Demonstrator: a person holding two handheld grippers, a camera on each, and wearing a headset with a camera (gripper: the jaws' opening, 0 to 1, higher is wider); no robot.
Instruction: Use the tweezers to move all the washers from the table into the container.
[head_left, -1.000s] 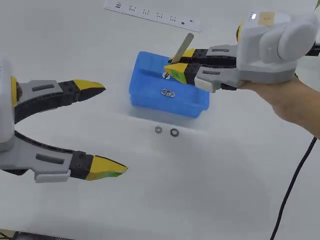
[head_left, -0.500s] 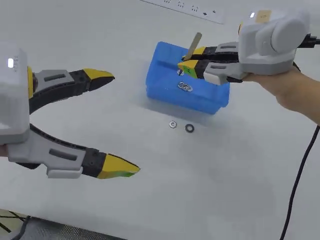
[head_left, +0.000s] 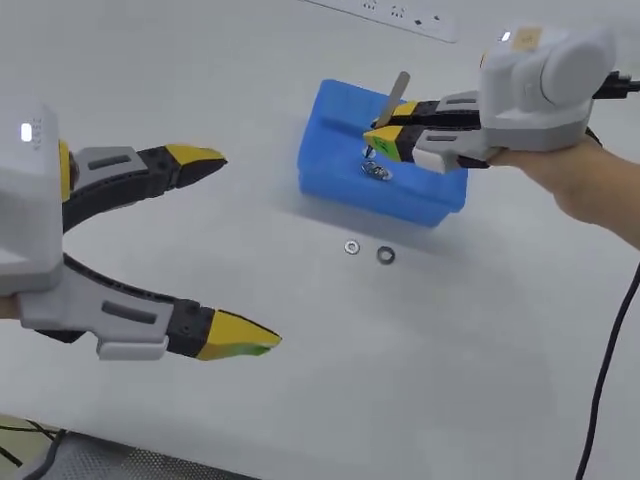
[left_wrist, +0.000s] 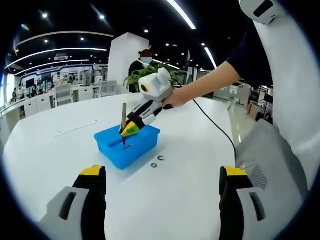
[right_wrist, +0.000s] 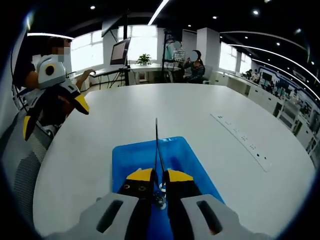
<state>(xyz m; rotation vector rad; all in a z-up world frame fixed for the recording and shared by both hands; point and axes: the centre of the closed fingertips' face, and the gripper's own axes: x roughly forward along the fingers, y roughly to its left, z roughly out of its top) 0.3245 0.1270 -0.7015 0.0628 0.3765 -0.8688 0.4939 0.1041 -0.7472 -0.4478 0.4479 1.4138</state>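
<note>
Two small silver metal washers (head_left: 352, 247) lie on the white table (head_left: 450, 380), side by side but not touching. The darker right-hand washer (head_left: 386, 256) sits a shade nearer the table's near edge. Both rest just beside the near long wall of the blue rectangular plastic container (head_left: 335, 185), which stands toward the far edge of the table. A white power strip (head_left: 400, 14) lies beyond it along that far edge. On the container's floor is a small cluster of washers (head_left: 378, 172), bunched close together.

The right gripper (head_left: 385, 141), carried by a hand (head_left: 585, 185), reaches over the container from the table's right edge. Its jaws are closed tight on the thin metal tweezers (head_left: 398, 88). The tweezers stand nearly upright, handle end up and tips down inside the container, just above the cluster. In the right gripper view the tweezers' arms run close together, almost as one line. Whether a washer sits between the tips cannot be told.

The left gripper (head_left: 242, 250) hangs over the table's near left part, well apart from the container. Its jaws are spread wide with nothing between them. A black cable (head_left: 605, 370) trails down by the table's right edge.
</note>
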